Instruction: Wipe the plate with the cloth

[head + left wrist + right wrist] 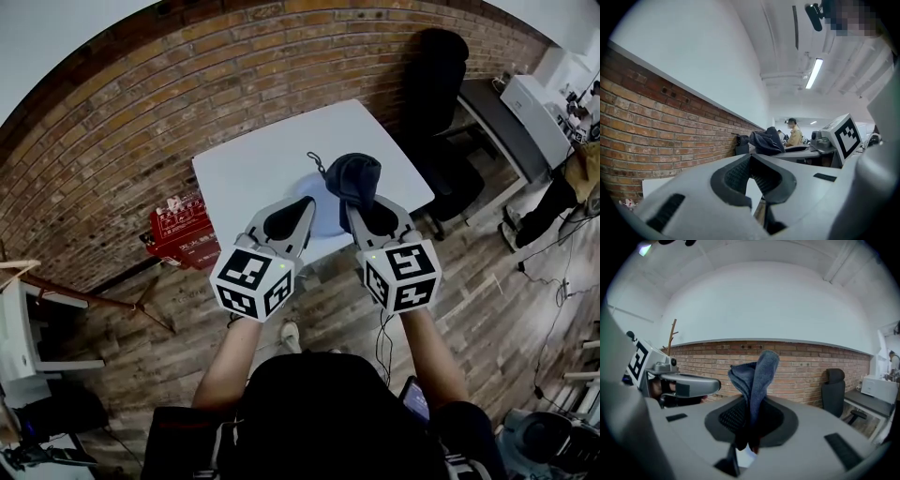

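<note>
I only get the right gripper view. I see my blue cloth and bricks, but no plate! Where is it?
Observer: The plate lies on the white table; the head view shows it right beside your cloth.
Operator: Is my other gripper holding something too?
Observer: No. The left gripper has its jaws shut together, with nothing between them.
Operator: What's next to the table?
Observer: A red box stands just left of the table.

The left gripper (307, 205) and right gripper (352, 210), at mid-frame, are moulded in light grey, each capped by a white cube (251, 281) (black square markers). Black clothing (328, 412) is worn.
</note>
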`<state>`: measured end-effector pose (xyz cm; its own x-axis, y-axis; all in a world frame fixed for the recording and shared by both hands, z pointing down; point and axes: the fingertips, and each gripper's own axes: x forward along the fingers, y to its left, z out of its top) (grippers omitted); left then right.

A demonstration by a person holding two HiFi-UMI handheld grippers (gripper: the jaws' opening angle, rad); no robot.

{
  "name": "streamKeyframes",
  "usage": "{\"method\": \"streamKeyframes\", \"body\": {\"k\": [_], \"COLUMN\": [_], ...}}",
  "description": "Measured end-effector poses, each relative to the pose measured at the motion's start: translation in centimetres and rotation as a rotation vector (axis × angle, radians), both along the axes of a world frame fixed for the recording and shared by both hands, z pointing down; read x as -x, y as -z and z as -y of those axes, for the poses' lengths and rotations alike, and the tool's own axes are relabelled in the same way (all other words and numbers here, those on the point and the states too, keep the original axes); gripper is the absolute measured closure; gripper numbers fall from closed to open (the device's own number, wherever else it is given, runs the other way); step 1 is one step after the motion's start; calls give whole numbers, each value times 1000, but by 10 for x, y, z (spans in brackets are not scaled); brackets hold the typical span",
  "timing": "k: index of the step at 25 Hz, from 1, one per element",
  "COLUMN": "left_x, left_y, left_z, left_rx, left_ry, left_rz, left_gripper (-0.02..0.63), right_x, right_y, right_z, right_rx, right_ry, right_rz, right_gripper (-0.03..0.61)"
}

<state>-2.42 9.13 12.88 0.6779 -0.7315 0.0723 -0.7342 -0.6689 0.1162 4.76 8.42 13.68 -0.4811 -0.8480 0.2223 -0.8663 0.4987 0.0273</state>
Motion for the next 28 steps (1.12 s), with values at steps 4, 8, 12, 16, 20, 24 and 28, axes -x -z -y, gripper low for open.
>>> {"method": "streamKeyframes", "body": {"k": [4,8,12,16,20,24,28], "left_x": [-12,-18,-28,-33,-33,-33,-36], "left_y": [-1,-1,-2,-3,-3,-3,-3], "left_z": [-18,-36,-55,-73,-88,-102,-113], "left_rx": [-3,-11,-27,-42,-52,-58,-56], "left_ry": [17,38,57,68,77,82,83], "left_rz": [9,16,37,55,55,54,51], "left_gripper": [594,594,594,594,594,594,594], "right_x": [-11,-15,-22,-27,-26,-26,-28], "right_y": [1,-2,-4,-3,-2,-2,-2], "right_z": [-16,-33,-49,-64,-79,-92,-104], "right_rx": [-3,-5,-12,-29,-39,-46,-46], "right_ry": [19,40,67,79,98,104,113], "right_rz": [10,22,43,48,46,49,52], "right_gripper": [515,515,515,515,515,515,515]}}
